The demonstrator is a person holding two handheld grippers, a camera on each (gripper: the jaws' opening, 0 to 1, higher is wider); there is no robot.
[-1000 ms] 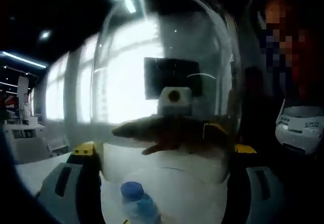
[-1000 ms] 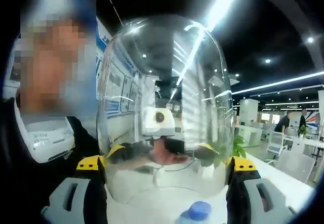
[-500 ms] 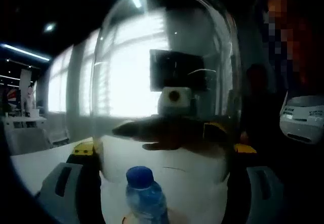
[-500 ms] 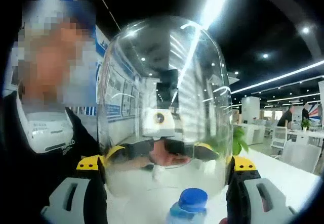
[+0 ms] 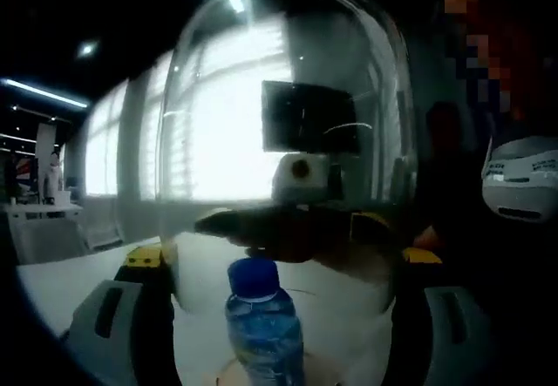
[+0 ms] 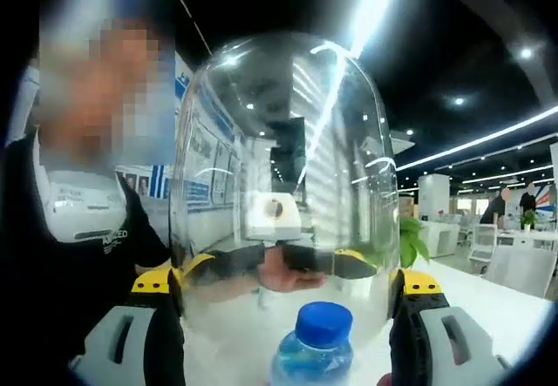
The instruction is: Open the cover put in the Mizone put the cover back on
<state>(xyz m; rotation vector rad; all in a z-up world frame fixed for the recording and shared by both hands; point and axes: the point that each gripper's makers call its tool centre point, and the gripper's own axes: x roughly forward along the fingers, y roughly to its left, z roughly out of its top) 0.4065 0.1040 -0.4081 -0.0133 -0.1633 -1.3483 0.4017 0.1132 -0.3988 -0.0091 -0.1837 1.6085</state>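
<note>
We hold the clear glass dome cover (image 6: pixel 283 186) clenched between both tongs, left gripper (image 5: pixel 279 316) and right gripper (image 6: pixel 283 321); lower it level, centred over the blue-capped Mizone bottle (image 6: pixel 314 347).

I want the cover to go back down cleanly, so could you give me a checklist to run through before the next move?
1. Cover held between both grippers' jaws: ok.
2. Cover raised above the bottle: ok, the blue cap sits near its open rim.
3. Bottle upright: ok, in the left gripper view too.
4. Bottle centred under the cover: roughly ok in both views.
5. Base under the bottle: cannot tell, mostly out of frame.
6. Cover level: cannot tell.
</note>
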